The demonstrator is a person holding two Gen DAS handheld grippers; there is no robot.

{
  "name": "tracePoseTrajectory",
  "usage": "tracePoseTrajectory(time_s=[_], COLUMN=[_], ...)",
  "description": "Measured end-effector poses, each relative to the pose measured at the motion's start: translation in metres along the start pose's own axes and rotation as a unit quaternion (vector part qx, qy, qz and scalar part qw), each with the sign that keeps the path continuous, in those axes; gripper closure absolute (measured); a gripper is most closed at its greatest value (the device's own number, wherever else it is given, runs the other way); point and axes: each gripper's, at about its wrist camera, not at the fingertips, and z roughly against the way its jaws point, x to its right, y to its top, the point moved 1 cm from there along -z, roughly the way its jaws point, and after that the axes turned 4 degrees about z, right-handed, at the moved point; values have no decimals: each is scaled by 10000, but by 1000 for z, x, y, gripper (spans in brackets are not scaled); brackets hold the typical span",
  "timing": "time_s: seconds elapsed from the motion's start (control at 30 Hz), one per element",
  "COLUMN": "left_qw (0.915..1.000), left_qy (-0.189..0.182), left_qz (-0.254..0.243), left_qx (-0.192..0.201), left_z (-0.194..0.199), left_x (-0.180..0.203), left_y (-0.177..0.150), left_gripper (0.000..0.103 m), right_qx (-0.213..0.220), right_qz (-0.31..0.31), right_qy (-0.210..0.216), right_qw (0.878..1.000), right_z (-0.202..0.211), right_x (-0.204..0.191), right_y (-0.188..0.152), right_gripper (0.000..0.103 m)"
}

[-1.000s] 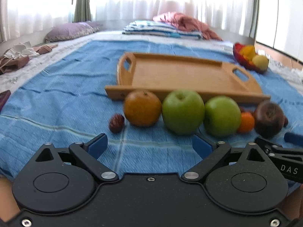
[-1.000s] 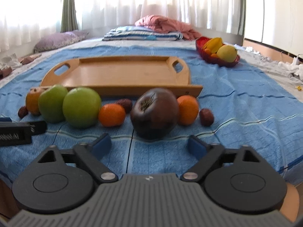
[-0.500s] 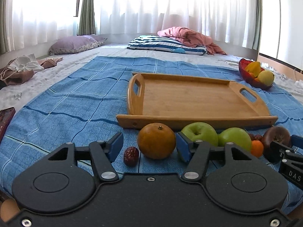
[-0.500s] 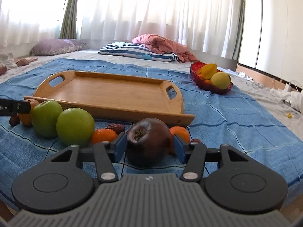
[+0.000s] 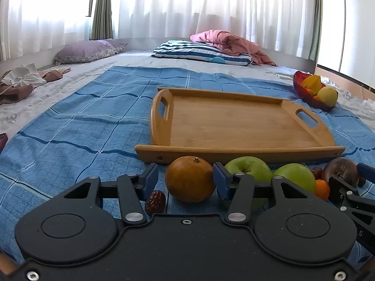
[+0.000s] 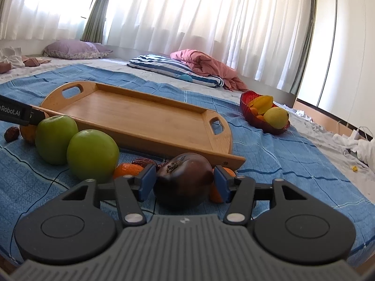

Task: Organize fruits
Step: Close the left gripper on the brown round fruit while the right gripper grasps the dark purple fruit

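Note:
A row of fruit lies on the blue cloth in front of an empty wooden tray [image 5: 234, 126] [image 6: 145, 119]. My left gripper [image 5: 186, 180] has its blue pads around a large orange [image 5: 189, 179]; the right pad touches it, a small gap shows at the left pad. A red date [image 5: 155, 201] lies by the left finger. Two green apples [image 5: 249, 167] [image 6: 92, 155] sit to the right. My right gripper [image 6: 185, 182] is closed around a dark brown pomegranate [image 6: 184, 180]. Small oranges [image 6: 127, 169] lie beside it.
A red bowl [image 6: 262, 121] with yellow fruit stands at the far right of the cloth. Folded striped bedding [image 5: 201, 52], a pink blanket and a purple pillow [image 5: 86, 50] lie at the back. Clothes [image 5: 21, 79] lie at far left.
Both grippers have dropped low and moved forward. The left jaws narrowed around the orange. The right jaws narrowed onto the pomegranate and the right view has tilted.

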Motion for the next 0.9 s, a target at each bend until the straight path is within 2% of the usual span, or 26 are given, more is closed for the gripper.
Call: tracePoseTrajectory(time_s=[0.07,0.17,0.37,0.43,0.47,0.63,0.67,0.77,0.8,0.9], left_qw=[10000,10000,9999,9998,9997,9999,9999,9999,9997,9995], left_qy=[-11,-24,-31,-124,-154,-76,-60,-16,-41,-116], left_qz=[7,25,117,144,160,77,65,-92,-132,-236], left_qx=[-6,-16,-36,-71,-87,-69,-63,130,185,166], left_z=[-2,-4,-7,-6,-5,1,3,17,22,29], left_x=[0,0,-1,-2,-1,3,4,7,8,10], left_y=[1,2,2,3,3,3,2,2,2,1], left_gripper=[53,53,52,60,61,63,66,101,97,94], right_qx=[2,1,49,63,68,129,113,50,28,-54], right_qz=[0,-74,-96,-109,-143,-143,-232,-483,-564,-788], right_qy=[-10,-61,-79,-29,63,70,81,159,189,270], right_qw=[10000,10000,9999,9999,9999,9998,9996,9987,9982,9965], right_z=[-2,-6,-8,-6,-5,0,2,6,7,12], right_x=[0,1,2,2,3,3,4,12,14,22], right_y=[0,0,-2,-4,-4,-5,-5,-4,-4,-6], right_gripper=[27,24,24,30,39,44,44,45,45,45])
